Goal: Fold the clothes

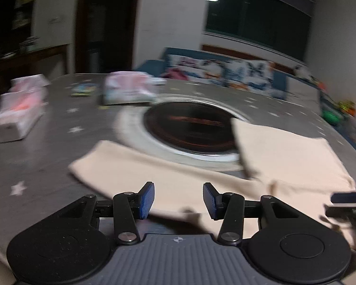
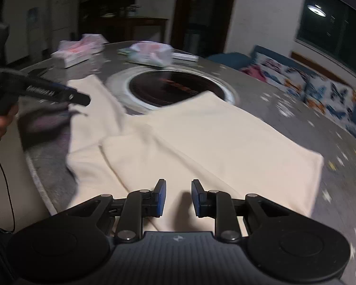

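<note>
- Cream-coloured garment [image 2: 201, 137] lies spread on the round grey star-patterned table [image 1: 47, 166], one sleeve [image 2: 92, 104] stretching toward the table's left side and another part folded over the middle, reaching the rim of the dark round cooktop [image 2: 175, 87] set in the table's centre.
- At far left on the table, tissue packs [image 1: 19, 114] sit well apart from the garment; another plastic-wrapped pack [image 1: 128, 90] lies beyond the cooktop.
- Left gripper [image 1: 178, 200] hovers above the garment's near edge, its blue pads [image 1: 146, 199] wide apart with nothing between them.
- Right gripper [image 2: 178, 198] hangs over the garment's near hem, jaws apart and empty.
- At right, behind the table, a sofa with butterfly-print cushions [image 2: 308, 87] stands under a dark window [image 1: 256, 16].
</note>
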`<state>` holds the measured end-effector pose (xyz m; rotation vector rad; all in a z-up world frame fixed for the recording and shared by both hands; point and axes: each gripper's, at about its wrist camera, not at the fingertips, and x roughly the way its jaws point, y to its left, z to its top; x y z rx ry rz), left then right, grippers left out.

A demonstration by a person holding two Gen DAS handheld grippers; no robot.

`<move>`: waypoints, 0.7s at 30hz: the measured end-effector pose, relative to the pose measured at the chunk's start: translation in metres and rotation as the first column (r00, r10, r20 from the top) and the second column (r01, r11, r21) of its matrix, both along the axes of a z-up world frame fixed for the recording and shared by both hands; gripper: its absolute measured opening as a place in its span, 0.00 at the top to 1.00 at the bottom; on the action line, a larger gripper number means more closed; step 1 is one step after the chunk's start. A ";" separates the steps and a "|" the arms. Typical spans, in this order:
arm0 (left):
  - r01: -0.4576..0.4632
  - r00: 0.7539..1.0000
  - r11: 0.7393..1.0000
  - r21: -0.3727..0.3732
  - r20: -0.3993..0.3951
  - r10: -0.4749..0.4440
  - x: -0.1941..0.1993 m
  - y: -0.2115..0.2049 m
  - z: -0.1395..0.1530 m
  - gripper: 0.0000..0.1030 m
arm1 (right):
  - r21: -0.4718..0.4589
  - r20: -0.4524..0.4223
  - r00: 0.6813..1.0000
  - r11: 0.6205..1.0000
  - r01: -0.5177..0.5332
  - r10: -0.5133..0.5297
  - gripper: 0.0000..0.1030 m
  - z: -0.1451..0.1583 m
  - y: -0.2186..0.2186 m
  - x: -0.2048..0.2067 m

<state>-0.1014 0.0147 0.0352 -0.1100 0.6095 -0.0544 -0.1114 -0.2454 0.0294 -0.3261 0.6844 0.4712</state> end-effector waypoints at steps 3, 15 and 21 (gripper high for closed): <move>-0.077 0.997 0.997 -0.006 0.001 0.077 0.000 0.018 0.000 0.52 | -0.005 0.009 0.999 0.999 -0.052 0.052 0.78 0.001 0.020 0.003; -0.278 0.960 0.960 -0.029 -0.042 0.277 0.022 0.065 -0.009 0.52 | -0.033 0.023 0.990 0.990 -0.136 0.137 0.79 -0.001 0.049 0.003; -0.306 0.952 0.950 -0.070 -0.059 0.302 0.034 0.073 -0.016 0.59 | -0.012 0.058 0.995 0.996 -0.086 0.087 0.79 0.013 0.032 -0.003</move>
